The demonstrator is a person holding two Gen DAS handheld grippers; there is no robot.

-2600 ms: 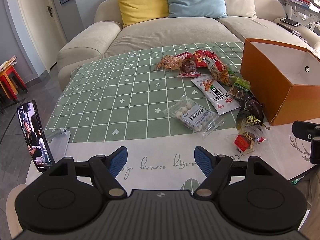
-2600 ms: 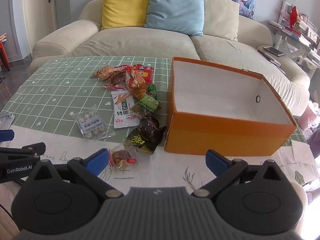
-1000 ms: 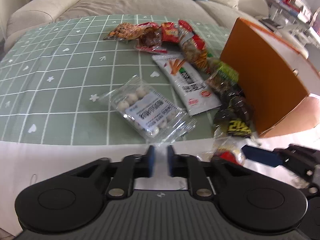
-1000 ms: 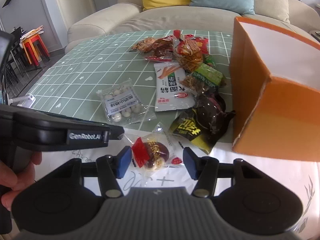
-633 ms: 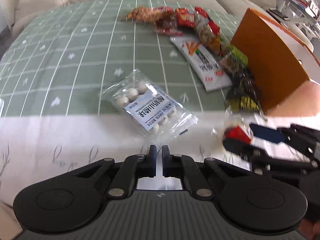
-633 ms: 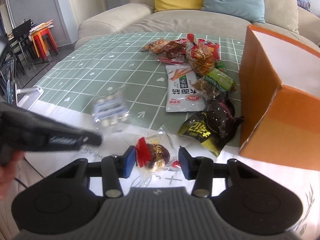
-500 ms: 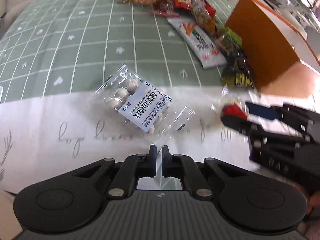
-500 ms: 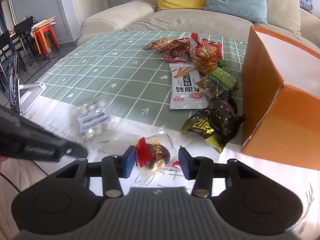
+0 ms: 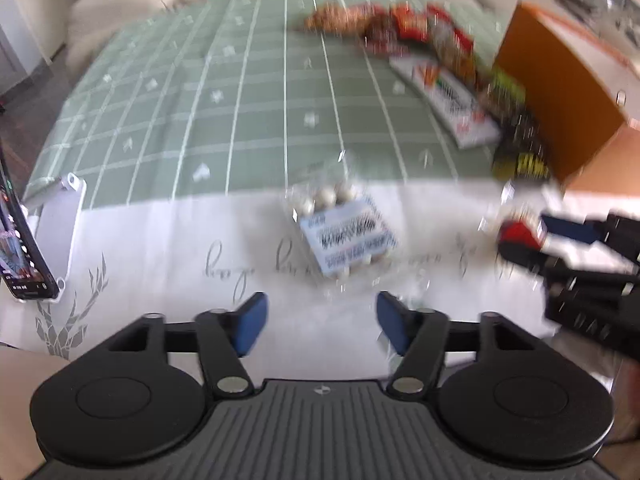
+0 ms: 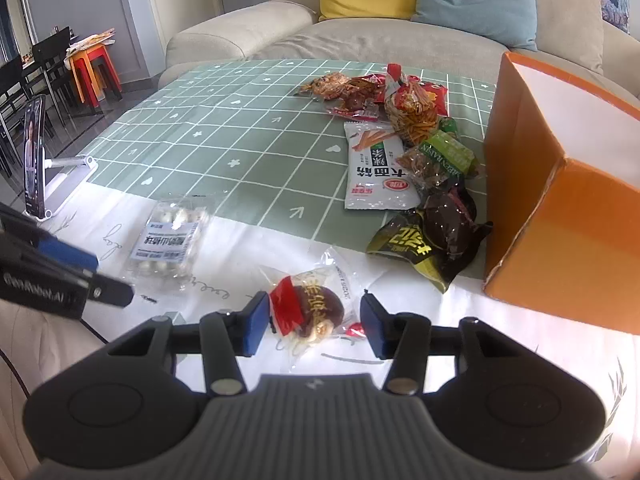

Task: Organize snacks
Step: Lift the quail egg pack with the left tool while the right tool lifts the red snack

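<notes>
A clear pack of white balls [image 9: 344, 232] [image 10: 168, 236] lies on the white cloth strip. My left gripper [image 9: 320, 320] [image 10: 108, 280] stands just short of it, jaws opening wide, nothing between the pads. A small red-labelled brown snack [image 10: 312, 312] [image 9: 516, 230] lies on the white strip between the pads of my right gripper [image 10: 312, 330] [image 9: 540, 242]. Those jaws are opening a little; the left pad is at the wrapper and the right pad stands apart from the snack. The orange box [image 10: 560, 208] [image 9: 560, 100] stands open to the right.
Several snack bags [image 10: 400, 112] lie in a row left of the box, among them a white packet [image 10: 376, 172] and a black-and-yellow one [image 10: 428, 244]. A phone on a stand [image 10: 34, 160] [image 9: 20, 248] sits at the table's left edge. A sofa lies beyond.
My left gripper, shut on the pack's wrapper edge, dragged it off the green cloth onto the white strip, then opened and let go. The right gripper stayed around the red snack, jaws slightly wider.
</notes>
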